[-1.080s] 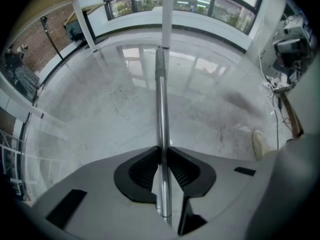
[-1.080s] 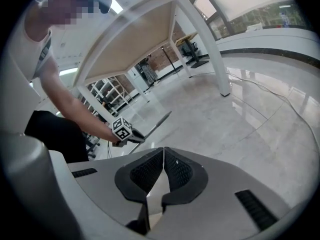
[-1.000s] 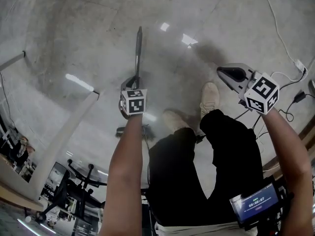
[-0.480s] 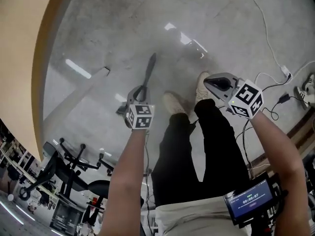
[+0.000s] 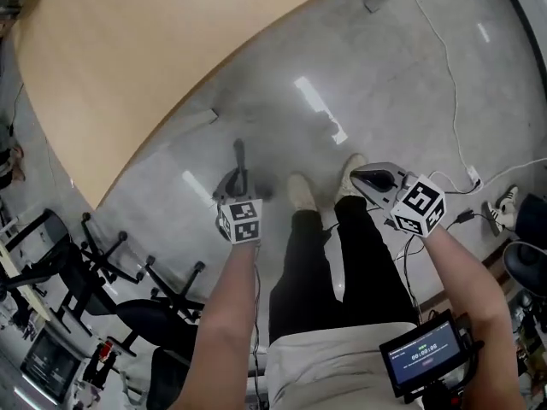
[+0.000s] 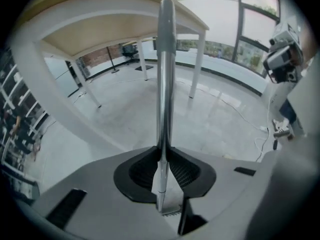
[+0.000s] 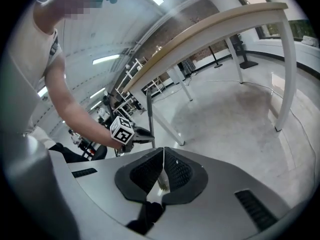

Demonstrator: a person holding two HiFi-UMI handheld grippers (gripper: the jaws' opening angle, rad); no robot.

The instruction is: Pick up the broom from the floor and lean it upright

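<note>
Both hands raised since a second ago. Left gripper [image 6: 162,151] clamps the slim silver metal broom handle [image 6: 165,59], now near upright. Right gripper [image 7: 162,173] pinched together, empty. Leaning remains.

silver-grey broom handle [image 6: 165,74] in grey left gripper [image 6: 163,159], black ribbed pads [image 6: 145,171], black-and-white square-patterned cube [image 5: 240,220], grey right gripper [image 7: 162,176], pale wood tabletop [image 5: 128,58] beyond left gripper, glossy grey floor [image 5: 385,84]

The floor [image 5: 385,84] is viewed steeply from the head; the table [image 6: 100,29] is shared from below by both gripper views.
</note>
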